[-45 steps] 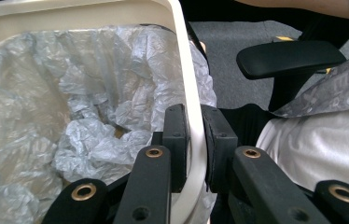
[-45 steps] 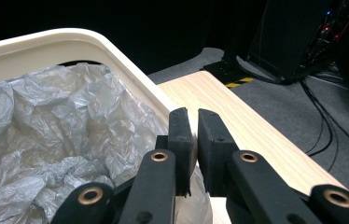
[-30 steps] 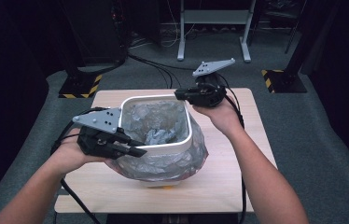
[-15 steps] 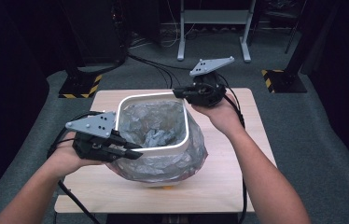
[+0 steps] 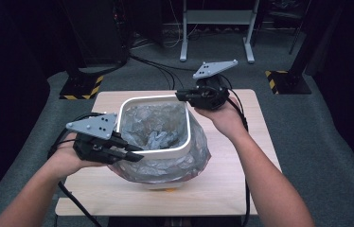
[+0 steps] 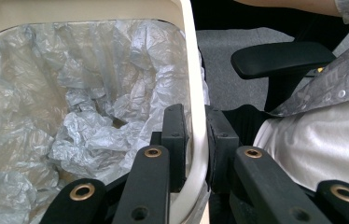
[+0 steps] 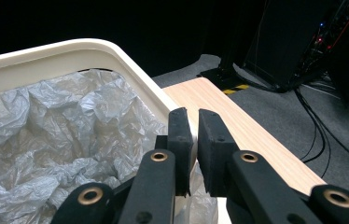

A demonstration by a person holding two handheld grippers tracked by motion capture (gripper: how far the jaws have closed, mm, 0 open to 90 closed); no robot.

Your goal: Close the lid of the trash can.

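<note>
A white bin (image 5: 154, 142) lined with a crinkled grey bag (image 5: 158, 130) stands at the middle of the wooden surface (image 5: 255, 142). The left tongs (image 5: 135, 153), at eight o'clock from the bin's centre, are clamped on its rim with one jaw inside and one outside. The right tongs (image 5: 181, 95), at one o'clock, are likewise clamped on the rim at the far corner. The bag's edge hangs over the bin's outside.
</note>
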